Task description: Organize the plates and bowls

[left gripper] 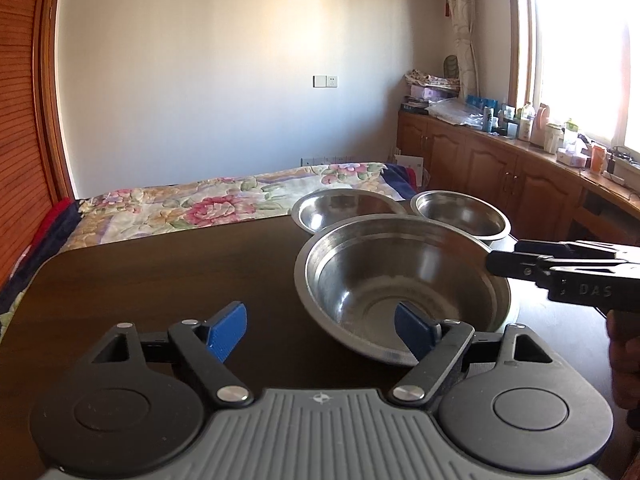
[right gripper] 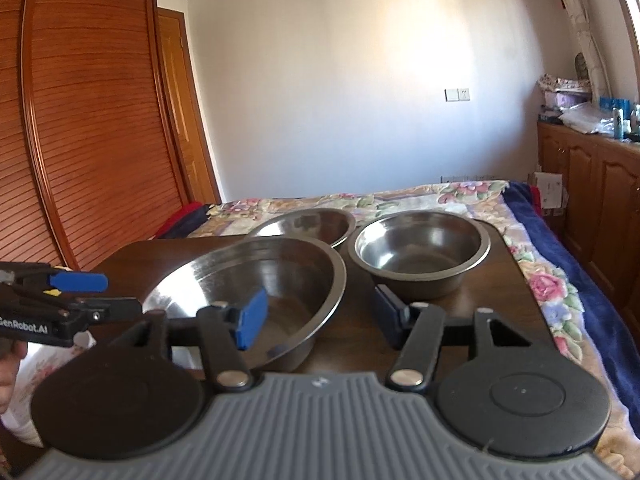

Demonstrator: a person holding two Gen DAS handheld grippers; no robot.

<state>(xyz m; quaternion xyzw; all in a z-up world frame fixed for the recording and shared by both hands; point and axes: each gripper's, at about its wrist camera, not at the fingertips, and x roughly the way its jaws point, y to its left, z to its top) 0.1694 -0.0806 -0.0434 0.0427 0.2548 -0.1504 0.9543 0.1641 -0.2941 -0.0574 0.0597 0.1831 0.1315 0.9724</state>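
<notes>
Three steel bowls stand on a dark wooden table (left gripper: 160,272). The large near bowl (left gripper: 400,280) also shows in the right wrist view (right gripper: 256,280). Behind it are a shallow bowl (left gripper: 344,208) (right gripper: 304,224) and a deeper small bowl (left gripper: 460,212) (right gripper: 420,248). My left gripper (left gripper: 320,330) is open; its right finger sits over the large bowl's near rim and the left finger is outside it. My right gripper (right gripper: 316,316) is open astride the large bowl's right rim, its left pad (right gripper: 252,318) inside. The bowl looks tilted.
A bed with a floral cover (left gripper: 208,204) lies beyond the table's far edge. Wooden cabinets (left gripper: 500,168) with bottles and clutter run along the right under a window. A slatted wooden wardrobe (right gripper: 80,120) stands at the left.
</notes>
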